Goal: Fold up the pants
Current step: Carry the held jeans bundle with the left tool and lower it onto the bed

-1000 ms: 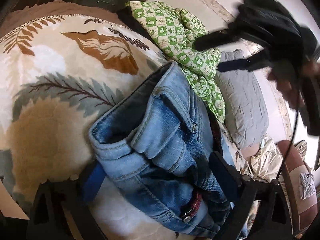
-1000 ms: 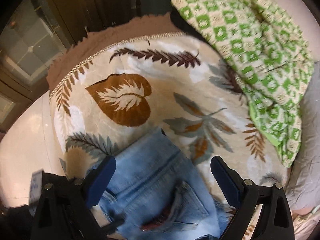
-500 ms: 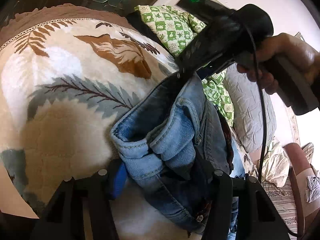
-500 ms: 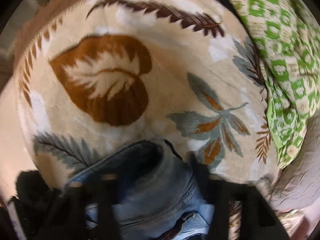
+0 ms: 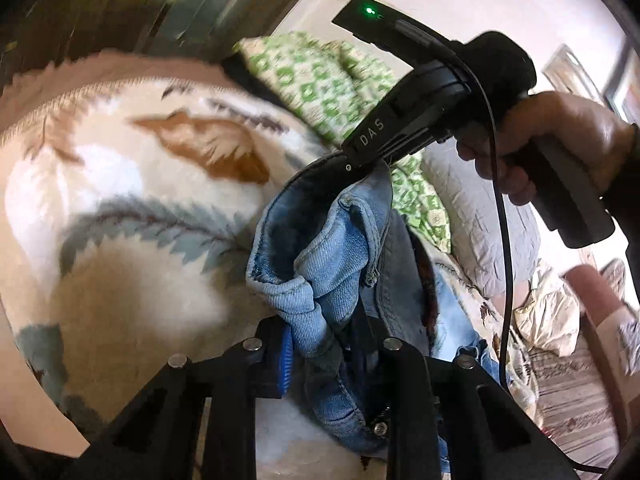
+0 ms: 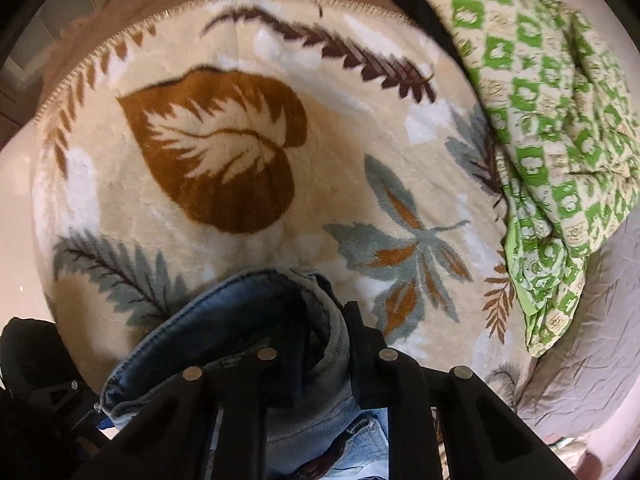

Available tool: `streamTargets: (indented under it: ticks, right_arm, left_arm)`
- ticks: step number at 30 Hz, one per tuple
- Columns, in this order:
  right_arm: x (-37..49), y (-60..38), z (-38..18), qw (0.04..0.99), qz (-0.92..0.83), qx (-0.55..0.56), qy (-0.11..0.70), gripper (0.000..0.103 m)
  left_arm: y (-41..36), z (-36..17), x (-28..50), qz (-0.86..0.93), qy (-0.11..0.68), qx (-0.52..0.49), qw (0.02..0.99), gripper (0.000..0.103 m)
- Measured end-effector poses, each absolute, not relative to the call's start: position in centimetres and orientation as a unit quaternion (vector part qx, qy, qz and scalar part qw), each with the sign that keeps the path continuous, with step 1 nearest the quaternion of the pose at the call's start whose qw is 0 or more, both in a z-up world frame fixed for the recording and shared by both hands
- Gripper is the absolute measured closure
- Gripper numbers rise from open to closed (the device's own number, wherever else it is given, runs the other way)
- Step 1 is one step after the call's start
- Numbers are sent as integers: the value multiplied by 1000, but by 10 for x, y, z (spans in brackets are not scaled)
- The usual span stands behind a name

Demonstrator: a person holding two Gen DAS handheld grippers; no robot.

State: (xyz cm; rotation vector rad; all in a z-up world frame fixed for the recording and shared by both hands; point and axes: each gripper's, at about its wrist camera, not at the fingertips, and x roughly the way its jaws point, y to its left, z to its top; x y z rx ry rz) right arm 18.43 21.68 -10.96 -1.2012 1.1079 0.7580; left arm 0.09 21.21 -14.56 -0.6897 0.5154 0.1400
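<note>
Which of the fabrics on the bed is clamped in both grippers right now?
The blue jeans: left gripper and right gripper each pinch its denim edge. The leaf-print blanket and green checked cloth lie untouched.

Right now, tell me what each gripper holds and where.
Both grip the light blue denim jeans at the bunched waistband: left gripper, right gripper.

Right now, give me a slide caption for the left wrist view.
Both tools, left tool and right tool, clamp bunched blue jeans above a leaf-print blanket.

Both grippers (image 5: 326, 344) (image 6: 316, 344) — jaws clamped
</note>
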Motion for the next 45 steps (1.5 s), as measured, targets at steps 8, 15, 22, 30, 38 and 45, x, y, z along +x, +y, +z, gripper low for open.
streamTargets:
  ticks: [8, 15, 22, 30, 38, 45]
  right_arm:
    - [185, 121, -18, 707, 387, -395, 440, 87]
    - [198, -30, 25, 781, 366, -284, 419, 87]
    - [234, -164, -24, 814, 308, -171, 462, 89]
    - [260, -247, -139, 809, 252, -69, 526, 91]
    - [261, -254, -139, 816, 257, -52, 516, 85]
    - [246, -287, -105, 845, 202, -55, 492, 14]
  left_arm:
    - [140, -82, -6, 29, 209, -207, 955, 79]
    - [40, -52, 14, -49, 231, -100, 967, 80]
    - [-63, -85, 48, -111, 309, -5, 945, 80]
    - [-118, -152, 64, -115, 381, 100, 912, 81]
    - [-111, -146, 70, -122, 389, 84, 909, 76]
    - [-120, -129, 55, -183, 389, 117, 895, 0]
